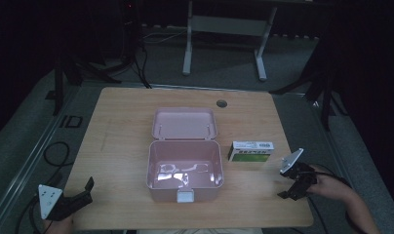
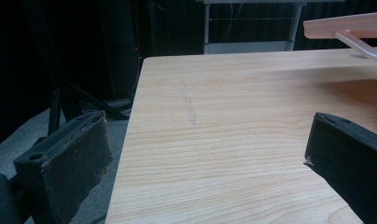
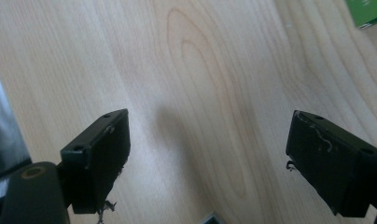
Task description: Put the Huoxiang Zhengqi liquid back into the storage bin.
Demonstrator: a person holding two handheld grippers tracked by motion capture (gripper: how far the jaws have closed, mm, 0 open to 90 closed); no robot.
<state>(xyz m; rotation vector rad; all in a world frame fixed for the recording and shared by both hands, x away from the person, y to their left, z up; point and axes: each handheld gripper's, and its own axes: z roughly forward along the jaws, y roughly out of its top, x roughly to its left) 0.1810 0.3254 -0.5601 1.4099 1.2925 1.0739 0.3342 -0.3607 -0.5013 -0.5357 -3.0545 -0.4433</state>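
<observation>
An open pink plastic box (image 1: pixel 184 192) stands mid-table, its lid (image 1: pixel 184 123) folded back flat behind it. Something shiny and clear lies on its floor; I cannot tell what. A small green and white carton (image 1: pixel 250 151) lies just right of the box. My left gripper (image 1: pixel 88 191) hovers open at the table's front left corner, with nothing between its jaws (image 2: pixel 200 135); the pink lid's edge (image 2: pixel 345 25) shows far right in the left gripper view. My right gripper (image 1: pixel 290 187) is open over bare wood near the front right edge (image 3: pixel 210 135), and the carton's corner (image 3: pixel 366 11) shows at top right.
A round cable hole (image 1: pixel 221 103) sits near the table's far edge. Behind the table stands a white desk frame (image 1: pixel 224 29). Dark stand legs (image 1: pixel 63 78) and loose cables (image 1: pixel 56 153) lie on the floor to the left.
</observation>
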